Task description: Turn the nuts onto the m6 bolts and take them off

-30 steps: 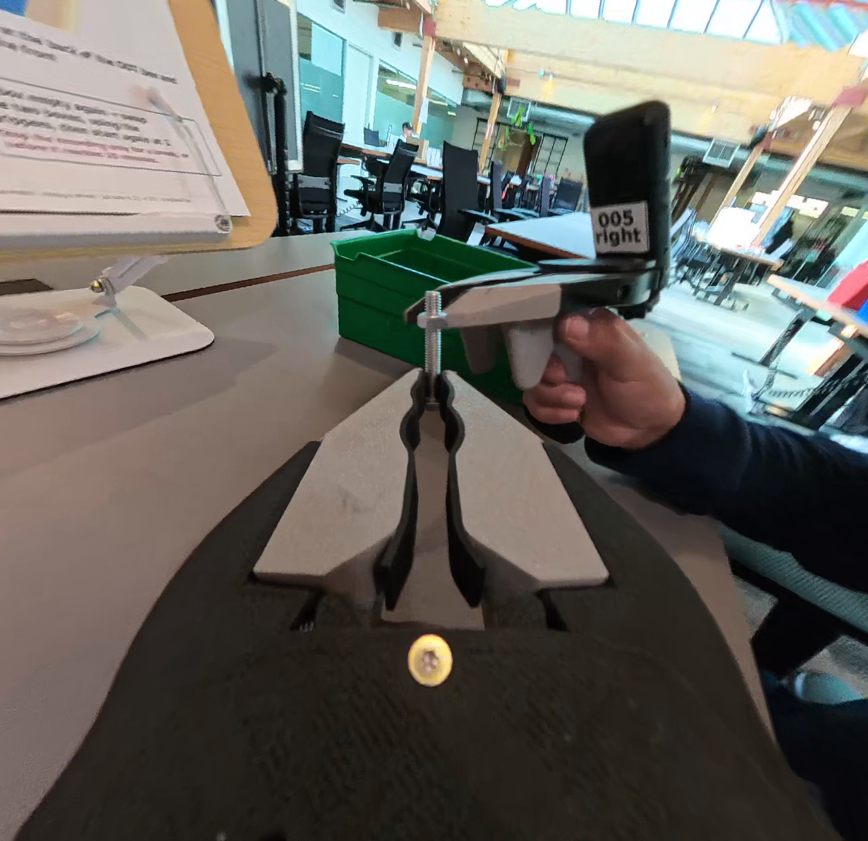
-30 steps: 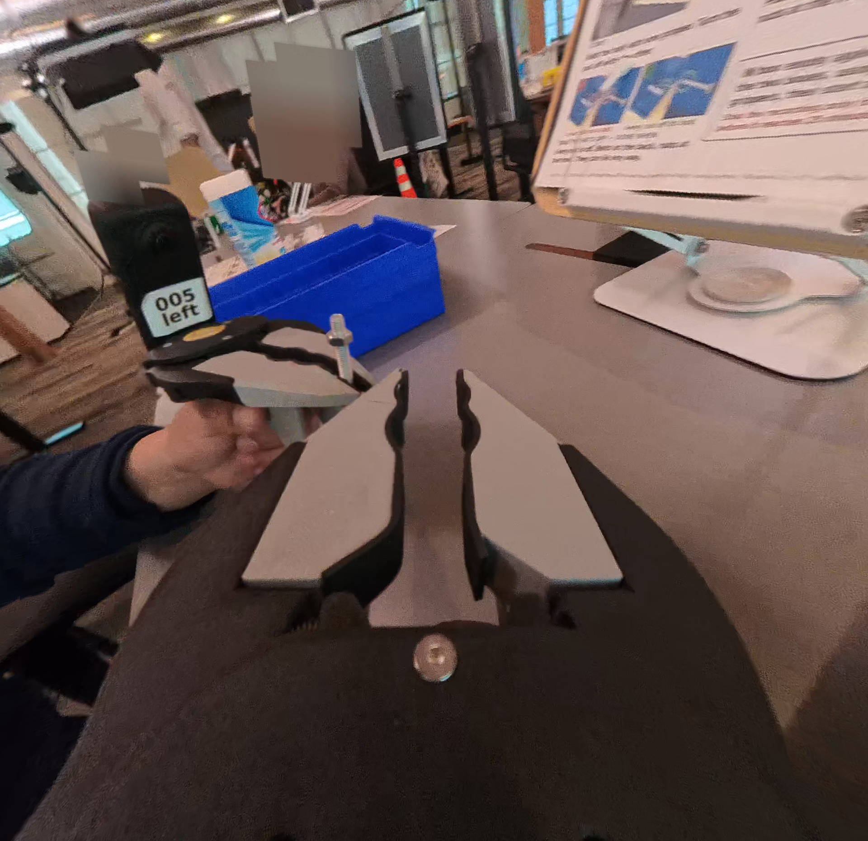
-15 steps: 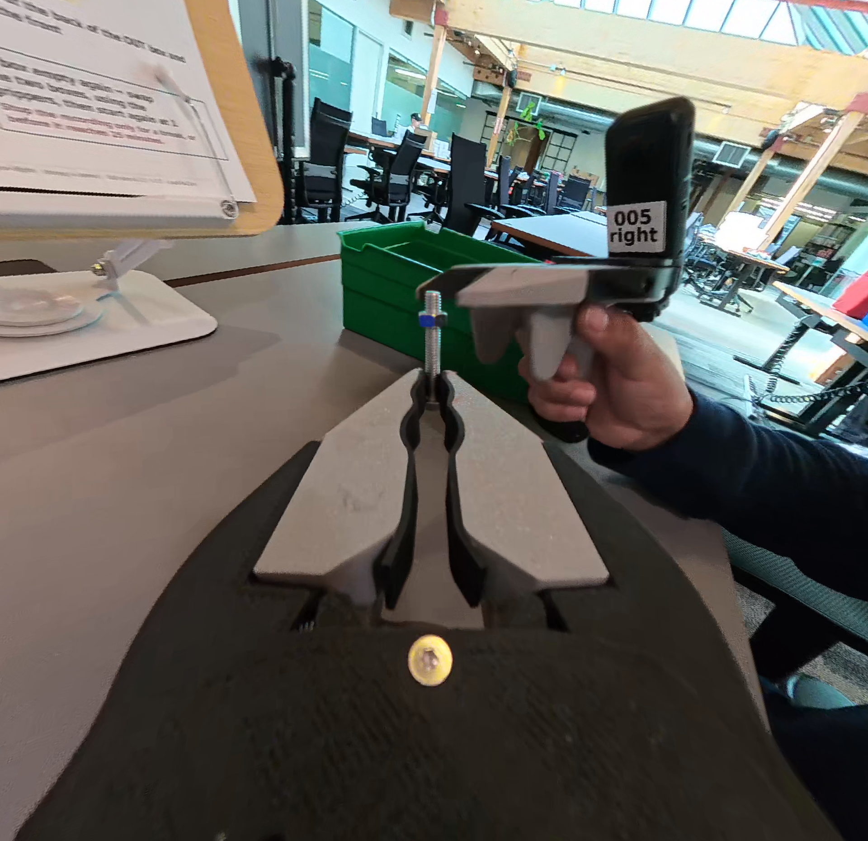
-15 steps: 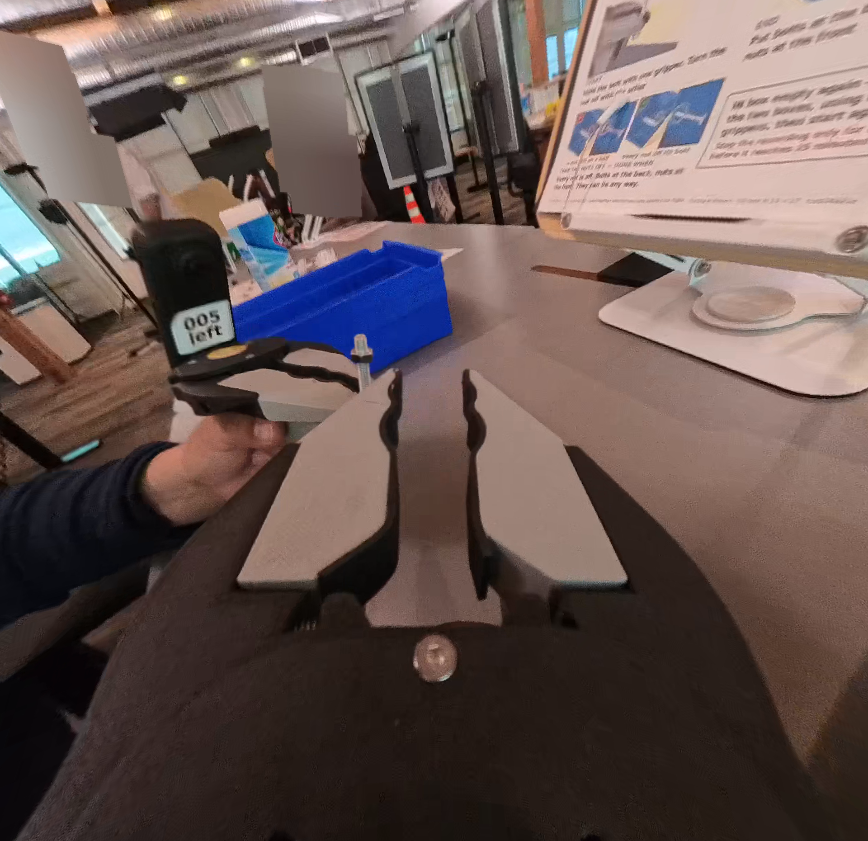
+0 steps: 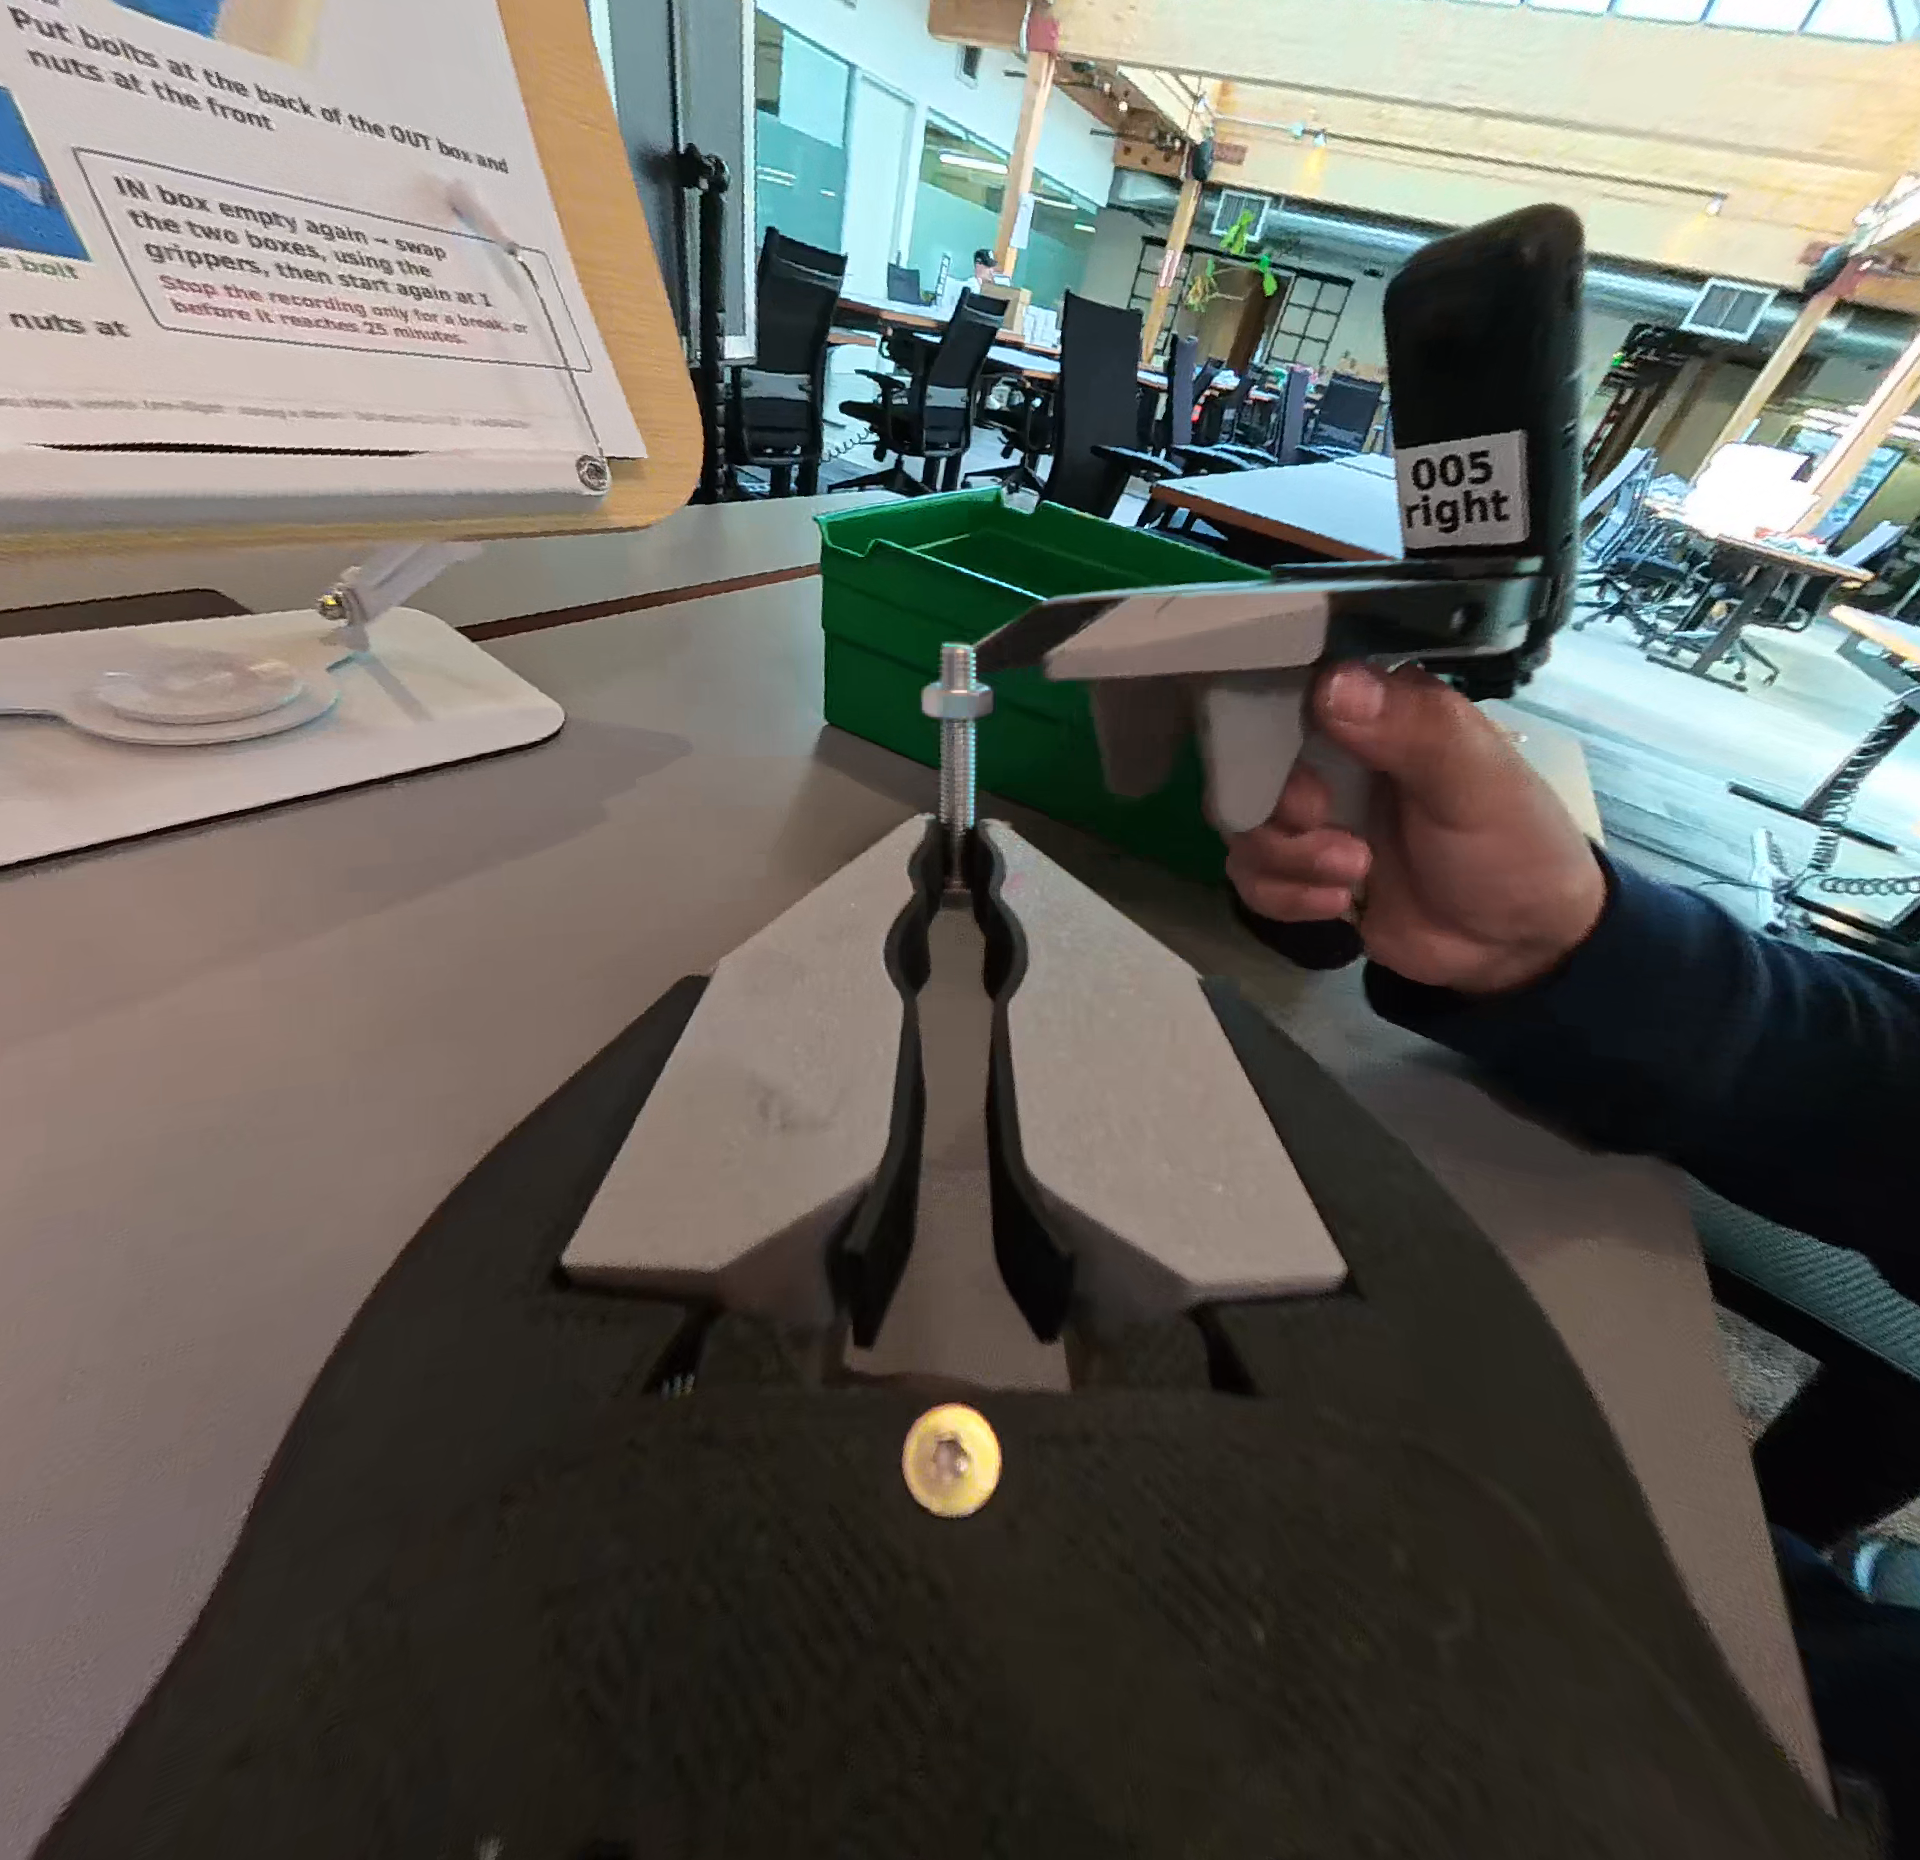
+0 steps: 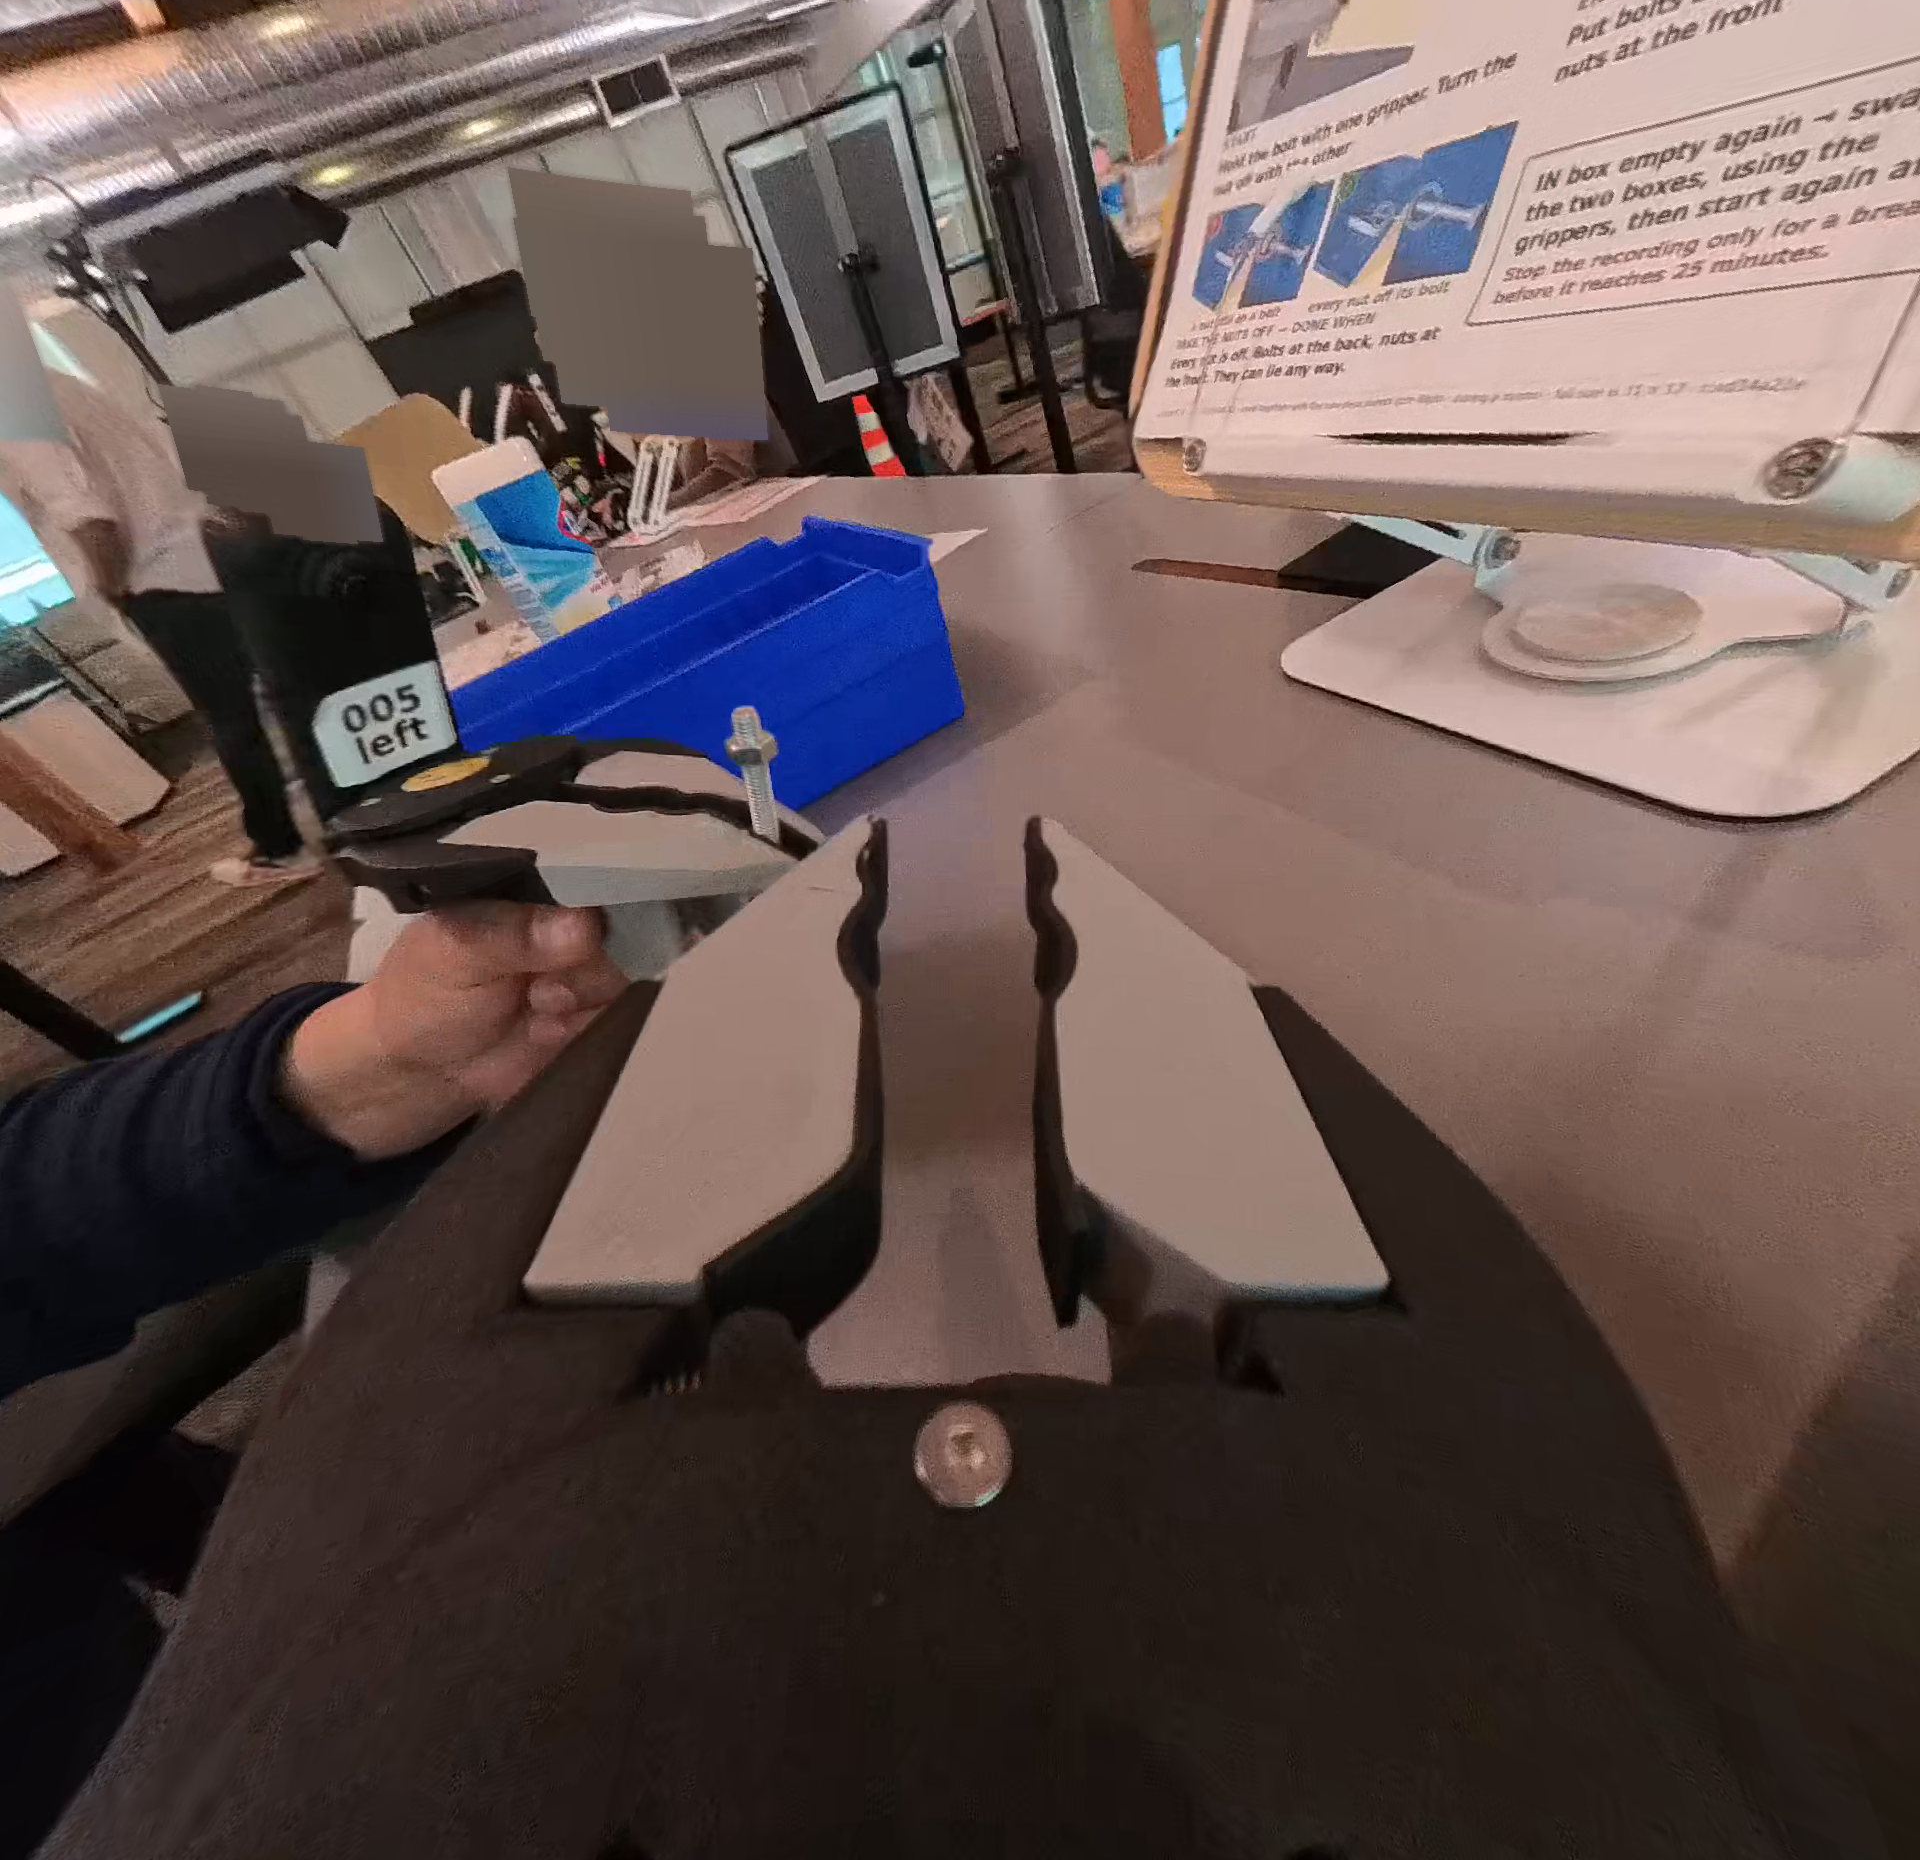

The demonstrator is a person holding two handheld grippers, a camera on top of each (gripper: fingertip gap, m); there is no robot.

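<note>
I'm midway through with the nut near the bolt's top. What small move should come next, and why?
Probably bring the open right gripper left and close it on the silver hex nut. The nut sits near the top of the threaded steel bolt, which the left gripper clamps upright, and the right fingers are beside it, holding nothing.

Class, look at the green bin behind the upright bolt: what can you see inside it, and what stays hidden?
Inside the green bin, only bare green walls and an inner divider show. Its floor is hidden by the front wall, so any contents cannot be seen. The right gripper covers part of its right side.
</note>
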